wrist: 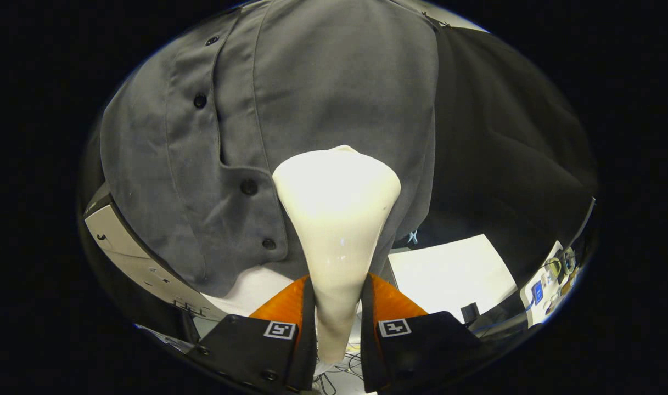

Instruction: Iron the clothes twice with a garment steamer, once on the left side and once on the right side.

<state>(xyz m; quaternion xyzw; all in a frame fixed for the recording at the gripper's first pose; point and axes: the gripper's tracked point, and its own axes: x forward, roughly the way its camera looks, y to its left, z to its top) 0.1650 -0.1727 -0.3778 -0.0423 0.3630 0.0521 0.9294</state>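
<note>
A white garment steamer point(336, 219) stands between my fingers, and my gripper point(337, 307) is shut on its narrow neck. Its wide head points away from me and lies against a grey buttoned shirt point(312, 99) hanging just ahead. The head sits on the shirt's lower part, to the right of the button placket point(240, 181) with its dark buttons. The steamer's face is hidden from me. The shirt's hem hangs just above a white table point(454, 274).
A black cloth wall point(504, 153) hangs to the right of the shirt. A white table lies below and right, with a small black box point(470, 312) on it. A white panel point(130, 252) runs along the lower left. Cables point(339, 365) lie beneath the fingers.
</note>
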